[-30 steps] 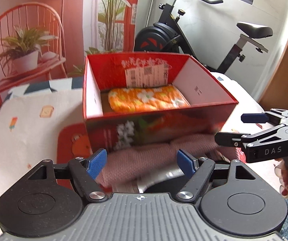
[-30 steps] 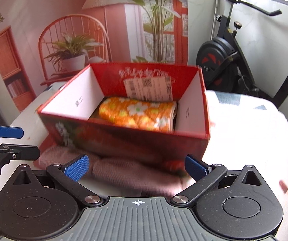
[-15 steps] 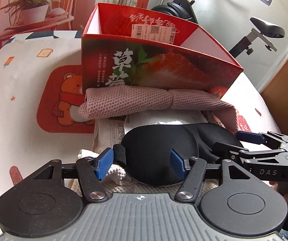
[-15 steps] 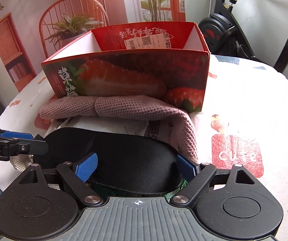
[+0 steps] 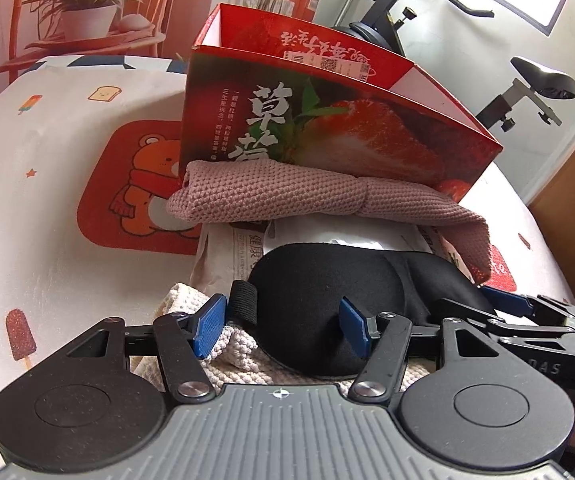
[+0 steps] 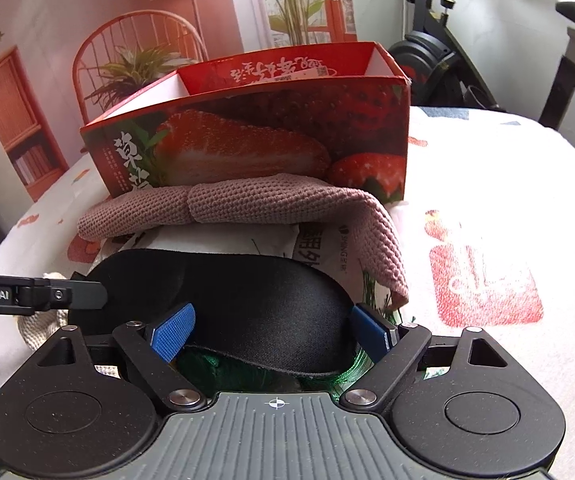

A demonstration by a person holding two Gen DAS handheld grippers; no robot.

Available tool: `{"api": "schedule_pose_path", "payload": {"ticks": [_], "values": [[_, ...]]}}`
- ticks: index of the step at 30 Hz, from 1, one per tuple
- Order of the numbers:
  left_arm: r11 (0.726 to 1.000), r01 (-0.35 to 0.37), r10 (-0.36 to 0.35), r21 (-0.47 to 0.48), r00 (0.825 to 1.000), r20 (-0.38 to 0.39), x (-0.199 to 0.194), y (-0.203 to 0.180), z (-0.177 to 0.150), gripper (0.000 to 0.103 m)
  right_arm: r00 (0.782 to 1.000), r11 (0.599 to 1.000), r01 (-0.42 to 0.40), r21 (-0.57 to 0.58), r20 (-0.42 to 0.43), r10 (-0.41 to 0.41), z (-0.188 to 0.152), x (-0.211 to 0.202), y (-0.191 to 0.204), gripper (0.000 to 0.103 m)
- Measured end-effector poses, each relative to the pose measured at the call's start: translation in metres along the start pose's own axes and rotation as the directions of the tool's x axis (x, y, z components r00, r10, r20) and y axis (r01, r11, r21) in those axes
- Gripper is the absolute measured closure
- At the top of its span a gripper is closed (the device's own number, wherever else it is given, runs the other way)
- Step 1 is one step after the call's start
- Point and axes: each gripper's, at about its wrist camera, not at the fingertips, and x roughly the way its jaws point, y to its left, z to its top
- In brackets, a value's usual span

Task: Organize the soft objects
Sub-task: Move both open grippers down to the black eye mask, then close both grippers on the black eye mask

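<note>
black eye mask (image 5: 327, 304) lies atop pink knit cloth (image 5: 287, 192).

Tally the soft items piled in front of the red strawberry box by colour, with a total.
Black: 1, padded fabric sleep mask
Dusty pink: 1, crocheted knit cloth
Cream: 1, chunky knitted cloth
Green: 1, fuzzy item under the mask, kind unclear
Total: 4. The white printed plastic pouch in the pile is not counted.

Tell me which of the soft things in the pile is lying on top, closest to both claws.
The black eye mask. It lies on top of the pile between the claws' open fingers, while the pink knitted cloth sits further back against the strawberry box.
</note>
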Motion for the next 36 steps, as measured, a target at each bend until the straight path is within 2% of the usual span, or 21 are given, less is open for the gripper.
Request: {"api": "schedule_pose_path", "payload": {"ticks": [7,11,15,27,33,36], "values": [[1.0,0.001,0.0,-0.006,1.0,0.009,0.008,0.003,-0.001,0.039,1.0,1.0,-0.016,0.026,0.016,0.016,-0.004,0.001,-0.003,0.02],[1.0,-0.002,0.002,0.011,1.0,0.019,0.006,0.002,-0.003,0.046,0.998,0.994,-0.059,0.095,0.037,0.056,-0.007,-0.004,-0.012,0.018],[1.0,0.003,-0.003,0.005,1.0,0.023,0.007,0.004,-0.004,0.046,0.997,0.985,-0.065,0.157,0.044,0.059,-0.009,-0.007,-0.023,0.016],[1.0,0.0,0.0,0.011,1.0,0.023,0.008,0.004,-0.007,0.046,0.997,0.977,-0.074,0.199,0.03,0.07,-0.009,-0.005,-0.026,0.013],[1.0,0.002,-0.003,0.007,1.0,0.022,0.008,0.005,-0.007,0.046,0.993,0.967,-0.106,0.233,0.078,0.09,-0.007,-0.013,-0.032,0.018],[1.0,0.002,-0.002,0.007,1.0,0.022,0.008,0.005,-0.007,0.046,0.991,0.968,-0.095,0.232,0.118,0.069,-0.004,-0.022,-0.034,0.026]]}}
